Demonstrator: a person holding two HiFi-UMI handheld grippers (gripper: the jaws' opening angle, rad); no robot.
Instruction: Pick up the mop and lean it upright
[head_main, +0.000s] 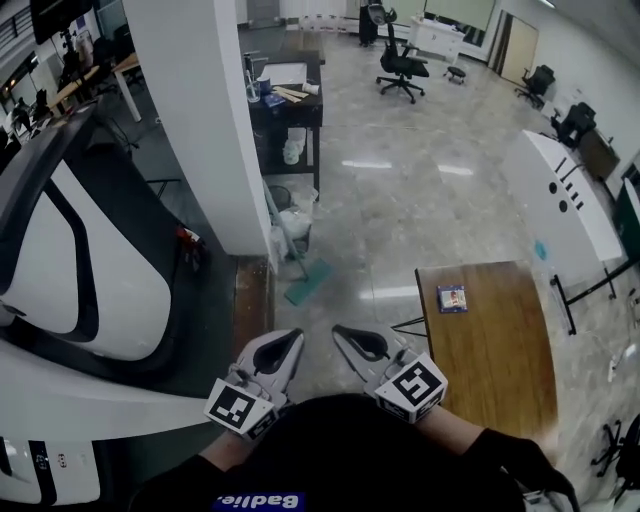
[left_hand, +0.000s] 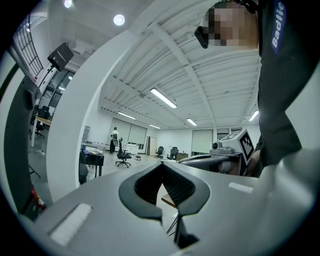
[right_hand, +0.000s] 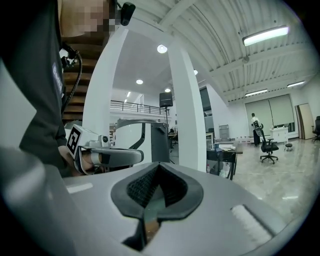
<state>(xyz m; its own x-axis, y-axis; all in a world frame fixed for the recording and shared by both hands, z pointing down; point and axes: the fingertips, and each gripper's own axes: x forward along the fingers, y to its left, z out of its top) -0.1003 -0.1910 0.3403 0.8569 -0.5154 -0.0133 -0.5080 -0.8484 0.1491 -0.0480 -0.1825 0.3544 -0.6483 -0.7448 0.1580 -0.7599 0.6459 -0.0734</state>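
Tool, left: I read the left gripper (head_main: 285, 345) as closed. In its own view the ribbed pads meet at the tips with nothing between them.
Tool, right: the right gripper (head_main: 352, 342) is closed too, and its jaws hold nothing.
Hands: I see both grippers held low and close to the body, side by side, pointing out across the room.
Task object: the mop with a thin pale handle and a flat teal head (head_main: 287, 232) is well ahead of both grippers, at the foot of the broad white square pillar (head_main: 200, 120).
Mop pose: the teal head (head_main: 308, 283) sits on the glossy grey floor. The handle rises from it toward the pillar's corner, in front of the black shelf cart (head_main: 290, 110).
Contact: I cannot settle from the head view whether the handle actually bears on the pillar or on something beside it.
Progress: my judgement is that the mop already stands roughly as the task wants, head down and handle up against a support.
Left to do: if that lean holds, I see nothing outstanding. Neither gripper is near the mop.
Surroundings: the brown wooden table (head_main: 490, 340) on the right is well apart from the mop.
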